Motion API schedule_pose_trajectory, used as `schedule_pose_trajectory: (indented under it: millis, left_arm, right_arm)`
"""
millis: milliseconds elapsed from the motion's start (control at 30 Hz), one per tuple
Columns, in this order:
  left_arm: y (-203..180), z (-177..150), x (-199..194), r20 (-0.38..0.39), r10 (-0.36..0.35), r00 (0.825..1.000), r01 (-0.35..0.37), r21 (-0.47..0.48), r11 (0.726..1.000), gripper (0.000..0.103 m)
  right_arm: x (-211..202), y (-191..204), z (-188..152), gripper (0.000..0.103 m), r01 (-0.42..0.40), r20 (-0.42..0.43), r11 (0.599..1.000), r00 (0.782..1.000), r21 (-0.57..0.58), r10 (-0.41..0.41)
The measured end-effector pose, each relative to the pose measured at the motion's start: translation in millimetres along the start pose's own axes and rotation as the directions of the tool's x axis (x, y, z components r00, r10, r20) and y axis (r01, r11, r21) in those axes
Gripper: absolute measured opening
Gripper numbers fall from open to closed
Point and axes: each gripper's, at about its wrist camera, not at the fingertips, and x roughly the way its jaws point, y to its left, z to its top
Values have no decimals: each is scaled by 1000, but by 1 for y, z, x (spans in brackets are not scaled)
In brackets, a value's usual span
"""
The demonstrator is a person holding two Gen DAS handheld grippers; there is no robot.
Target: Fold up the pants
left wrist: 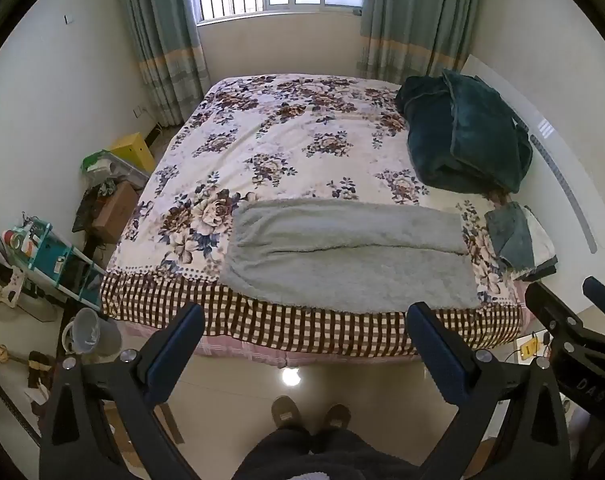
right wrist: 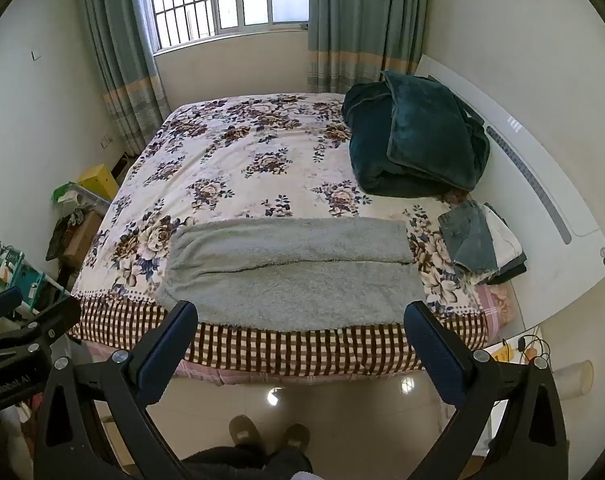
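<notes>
Grey fleece pants (left wrist: 346, 252) (right wrist: 294, 272) lie flat across the near edge of the floral bed, their two legs side by side and stretched from left to right. My left gripper (left wrist: 306, 320) hangs open above the floor in front of the bed, nothing between its fingers. My right gripper (right wrist: 300, 318) is open too, level with it and short of the bed edge, with nothing in it. In the left wrist view the right gripper (left wrist: 582, 300) shows at the right edge. The left gripper (right wrist: 26, 312) shows at the left edge of the right wrist view.
A dark green blanket (left wrist: 462, 132) is piled at the bed's far right. A small stack of folded clothes (right wrist: 482, 240) sits at the right edge by the white headboard (right wrist: 542, 184). Shelves, boxes and a bucket (left wrist: 90, 332) crowd the floor at left. A person's slippered feet (left wrist: 310, 416) stand on the tiles.
</notes>
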Motion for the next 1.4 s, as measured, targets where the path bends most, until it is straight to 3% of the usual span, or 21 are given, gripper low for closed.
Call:
schedule_pose_trajectory:
  millis: [1400]
  left_arm:
    - [-12, 15, -13, 33, -21, 999, 21, -2, 1000, 103]
  right_arm:
    - [-11, 1, 3, 103, -6, 4, 1000, 1000, 12, 6]
